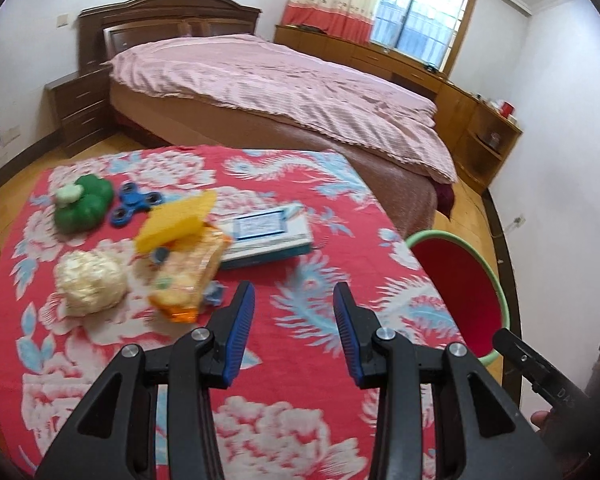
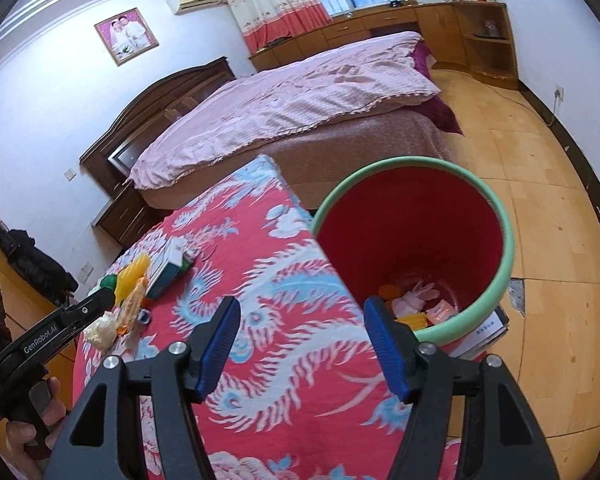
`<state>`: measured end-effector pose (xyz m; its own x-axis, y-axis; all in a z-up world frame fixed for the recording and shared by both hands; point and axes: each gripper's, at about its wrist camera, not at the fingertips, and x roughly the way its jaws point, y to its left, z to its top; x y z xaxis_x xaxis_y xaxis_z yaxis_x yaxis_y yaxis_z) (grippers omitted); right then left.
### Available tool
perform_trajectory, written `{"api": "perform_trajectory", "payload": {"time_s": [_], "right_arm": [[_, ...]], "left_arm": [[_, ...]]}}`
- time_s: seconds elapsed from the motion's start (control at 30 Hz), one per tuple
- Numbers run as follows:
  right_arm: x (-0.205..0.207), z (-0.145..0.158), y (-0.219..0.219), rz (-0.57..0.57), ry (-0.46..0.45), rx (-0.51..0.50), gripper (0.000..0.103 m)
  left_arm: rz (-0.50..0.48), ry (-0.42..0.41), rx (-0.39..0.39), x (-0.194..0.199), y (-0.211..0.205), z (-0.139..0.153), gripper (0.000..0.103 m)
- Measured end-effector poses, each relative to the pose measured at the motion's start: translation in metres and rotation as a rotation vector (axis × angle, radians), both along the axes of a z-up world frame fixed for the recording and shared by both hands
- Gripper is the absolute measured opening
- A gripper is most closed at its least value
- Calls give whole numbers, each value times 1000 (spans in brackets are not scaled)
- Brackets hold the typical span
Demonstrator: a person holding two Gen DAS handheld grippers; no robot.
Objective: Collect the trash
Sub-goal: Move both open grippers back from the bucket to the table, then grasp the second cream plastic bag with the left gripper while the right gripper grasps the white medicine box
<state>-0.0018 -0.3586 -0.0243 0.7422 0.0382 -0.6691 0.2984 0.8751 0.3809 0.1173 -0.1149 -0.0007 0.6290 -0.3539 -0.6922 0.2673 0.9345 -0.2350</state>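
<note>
A red bin with a green rim [image 2: 504,236] stands on the floor beside the table and holds several scraps. It also shows in the left wrist view [image 1: 504,300]. On the red floral tablecloth [image 1: 292,360] lie an orange snack wrapper [image 1: 188,276], a crumpled white paper ball [image 1: 90,282], a yellow piece [image 1: 176,224], a blue-and-white box [image 1: 266,236], a blue fidget spinner [image 1: 134,202] and a green toy [image 1: 86,202]. My left gripper [image 1: 294,320] is open and empty, just right of the wrapper. My right gripper [image 2: 302,336] is open and empty, over the table edge by the bin.
A bed with a pink cover [image 1: 280,84] stands behind the table. A dark nightstand [image 1: 80,116] is at its left and wooden cabinets [image 1: 472,120] run along the window wall. Wood floor [image 2: 548,200] lies right of the bin, with a booklet [image 2: 488,332] under it.
</note>
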Motion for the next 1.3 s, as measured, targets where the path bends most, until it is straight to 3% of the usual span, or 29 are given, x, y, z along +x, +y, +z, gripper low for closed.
{"api": "perform_trajectory", "payload": {"time_s": [0.4, 0.63, 0.73, 1.03, 1.3], "right_arm": [[28, -2, 39, 77, 24, -28, 68], [51, 1, 67, 150, 19, -48, 74], [63, 2, 78, 179, 17, -57, 74], [103, -3, 97, 183, 16, -33, 74], [141, -17, 113, 198, 50, -23, 74]], "left_arm": [[159, 9, -9, 11, 68, -7, 41], [287, 11, 14, 19, 107, -16, 53], [328, 29, 12, 25, 123, -24, 54], [383, 89, -3, 40, 144, -48, 54], [364, 136, -62, 53, 149, -66, 54]]}}
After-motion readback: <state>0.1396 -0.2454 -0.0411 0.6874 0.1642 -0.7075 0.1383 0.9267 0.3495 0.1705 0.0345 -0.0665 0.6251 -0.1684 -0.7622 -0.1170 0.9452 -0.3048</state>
